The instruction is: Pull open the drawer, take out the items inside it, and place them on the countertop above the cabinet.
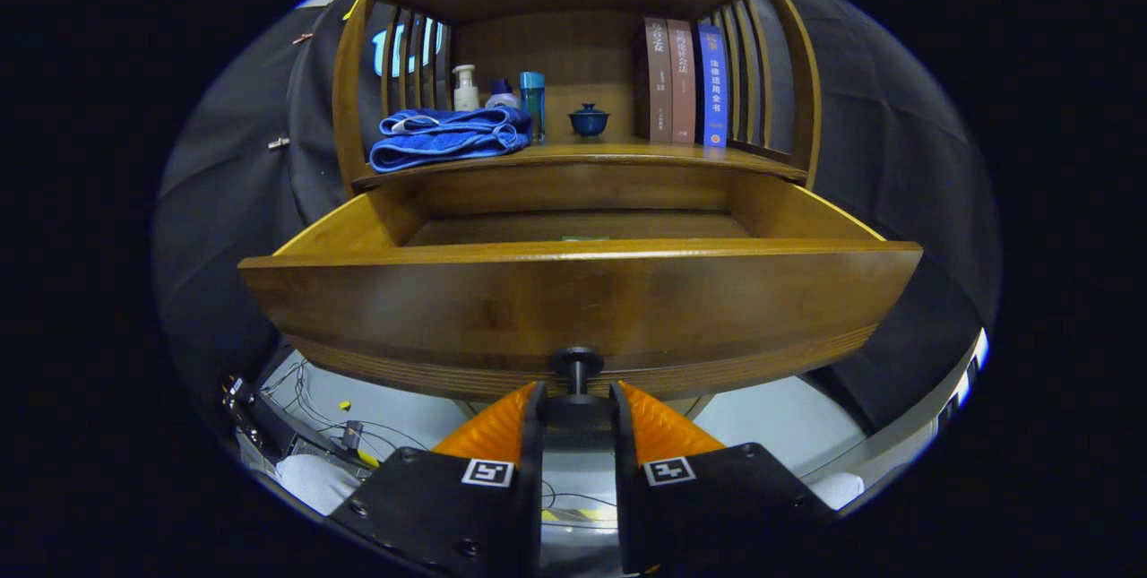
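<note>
— Gripping the knob (577,363), are they?
— Yes. The gripper (578,408) has its fingers (488,426) clamped on the dark round knob, one on each side, with the knob's cap sitting between the tips.
— And the knob belongs to what?
— It sits low on the middle of the drawer (573,300) front. The drawer stands pulled well out of the cabinet (349,85), its wooden front just beyond the fingers.
— Can one see into it?
— Only partly. The front hides most of the inside; a small green edge (585,238) shows just over the rim, against the drawer floor. What it is cannot be told.
— Above the drawer?
— The worktop (627,150), inside a wooden hutch with slatted sides. A folded blue towel (448,137) lies on its left part. Behind the towel stand a white pump bottle (465,90), a second small bottle (502,96) and a blue-capped bottle (532,103). Near the middle sits a small blue lidded cup (589,120). Three books (685,81) stand upright to the right, touching one another.
— Below the drawer?
— Pale floor with cables (309,399) on the left side.
</note>
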### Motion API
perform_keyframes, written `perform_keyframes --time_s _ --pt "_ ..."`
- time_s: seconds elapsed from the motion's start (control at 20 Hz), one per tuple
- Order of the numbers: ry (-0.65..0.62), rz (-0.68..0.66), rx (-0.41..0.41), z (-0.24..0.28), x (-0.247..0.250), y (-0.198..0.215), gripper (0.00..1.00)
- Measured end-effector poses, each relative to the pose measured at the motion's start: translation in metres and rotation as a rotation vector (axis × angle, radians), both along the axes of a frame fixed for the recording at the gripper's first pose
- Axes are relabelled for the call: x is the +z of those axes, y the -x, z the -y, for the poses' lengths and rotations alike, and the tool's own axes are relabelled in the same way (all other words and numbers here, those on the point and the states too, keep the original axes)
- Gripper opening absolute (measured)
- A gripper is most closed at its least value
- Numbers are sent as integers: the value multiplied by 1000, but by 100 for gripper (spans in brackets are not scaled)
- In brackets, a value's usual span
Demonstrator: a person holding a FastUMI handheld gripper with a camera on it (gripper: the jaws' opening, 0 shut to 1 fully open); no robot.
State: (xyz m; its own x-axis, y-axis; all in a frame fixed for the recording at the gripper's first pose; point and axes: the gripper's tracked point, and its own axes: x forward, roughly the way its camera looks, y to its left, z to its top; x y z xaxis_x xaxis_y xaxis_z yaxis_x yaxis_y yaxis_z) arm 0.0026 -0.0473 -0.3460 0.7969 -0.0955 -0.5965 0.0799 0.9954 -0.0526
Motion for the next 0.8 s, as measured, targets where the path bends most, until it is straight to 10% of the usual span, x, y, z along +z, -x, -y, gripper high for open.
perform_keyframes --time_s 0.4,0.5,0.7,0.8 --pt "-9 -8 -14 1 2 20 39" --pt "-12 -15 -19 2 6 28 48" --pt "-35 -25 -27 -5 39 49 98" --pt "-41 10 -20 -11 74 39 99"
